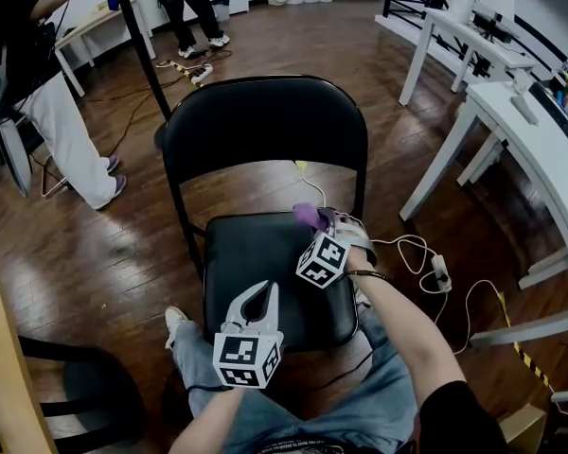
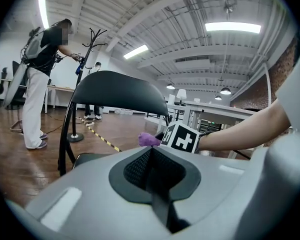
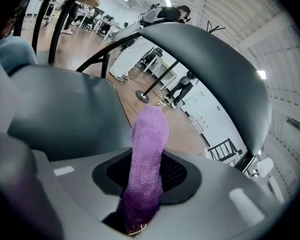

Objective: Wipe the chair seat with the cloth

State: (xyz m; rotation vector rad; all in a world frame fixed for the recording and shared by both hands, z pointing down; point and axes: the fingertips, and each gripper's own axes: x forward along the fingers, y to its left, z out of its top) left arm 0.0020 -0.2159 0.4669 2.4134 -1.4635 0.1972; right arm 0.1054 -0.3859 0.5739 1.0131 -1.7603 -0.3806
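One purple cloth [image 1: 310, 217], clamped between the jaws of my right hand-held gripper [image 1: 324, 223]. In the right gripper view the cloth [image 3: 147, 164] sticks out forward as one rolled strip from the right hand-held gripper [image 3: 145, 184], jaws closed on its lower end. The cloth sits at the rear right edge of the chair seat [image 1: 256, 272], just beside the right upright of the backrest [image 1: 265, 121]; I can't tell if it touches the seat.

One black folding chair, seat and backrest both dark.

My left hand-held gripper [image 1: 263, 291] is over the front part of the seat, pointing toward the backrest, well apart from the cloth. In the left gripper view the left hand-held gripper [image 2: 152, 169] has its jaws together with nothing between them; the cloth [image 2: 149, 139] shows beyond them.

Two marker cubes, one per gripper.

Around: dark wood floor [image 1: 104, 253], one white cable [image 1: 412, 249] lying to the right of the chair, two white worktops [image 1: 540, 140] on the right side, two people standing at the far left and top, one black pole [image 1: 142, 45] behind the chair.
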